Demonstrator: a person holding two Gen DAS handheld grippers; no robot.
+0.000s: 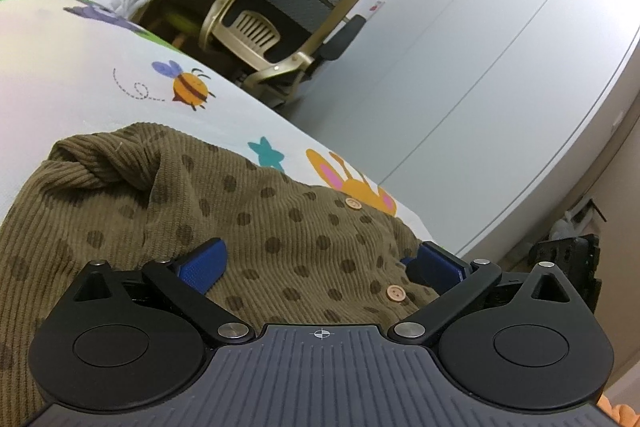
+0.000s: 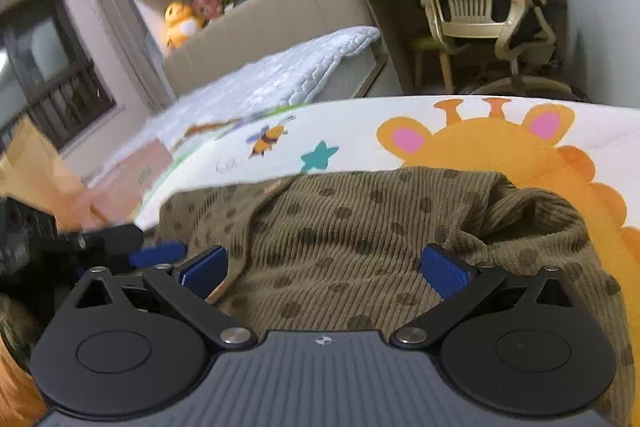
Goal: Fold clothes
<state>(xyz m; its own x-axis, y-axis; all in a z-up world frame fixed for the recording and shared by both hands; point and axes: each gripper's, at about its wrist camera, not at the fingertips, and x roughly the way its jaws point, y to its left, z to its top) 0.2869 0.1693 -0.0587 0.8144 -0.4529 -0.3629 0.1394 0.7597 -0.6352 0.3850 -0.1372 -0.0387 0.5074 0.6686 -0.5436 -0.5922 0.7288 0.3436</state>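
White wardrobe doors (image 1: 460, 39) fill the wall on the far side of the room in the left wrist view, and a mesh office chair (image 1: 280, 15) with a cream frame stands before a desk. A bed (image 2: 280, 75) under a white quilted cover lies beyond, with plush toys (image 2: 188, 17) on the ledge above its headboard. Nearer, a white play mat (image 1: 80, 83) carries the task's garment; it is printed with a bee (image 1: 190, 87), a teal star (image 1: 266, 153) and a big orange animal face with pink ears (image 2: 480, 143).

On that mat lies the brown corduroy cardigan (image 1: 256, 219), olive-brown with darker dots and small wooden buttons (image 1: 395, 293), partly bunched, one sleeve or cuff rolled up at its far edge. A cardboard box (image 2: 136, 171) beside the mat bears green lettering, too blurred to read. No other writing can be made out.

Left tongs (image 1: 320, 263) hover spread wide apart over the cardigan's buttoned front, their blue pads (image 1: 202, 265) close above the cloth and gripping nothing. Right tongs (image 2: 324, 267) are likewise spread wide over the cardigan, holding nothing. In the right wrist view the other gripper's blue fingertip shows at the left edge, just beside the cardigan's hem.
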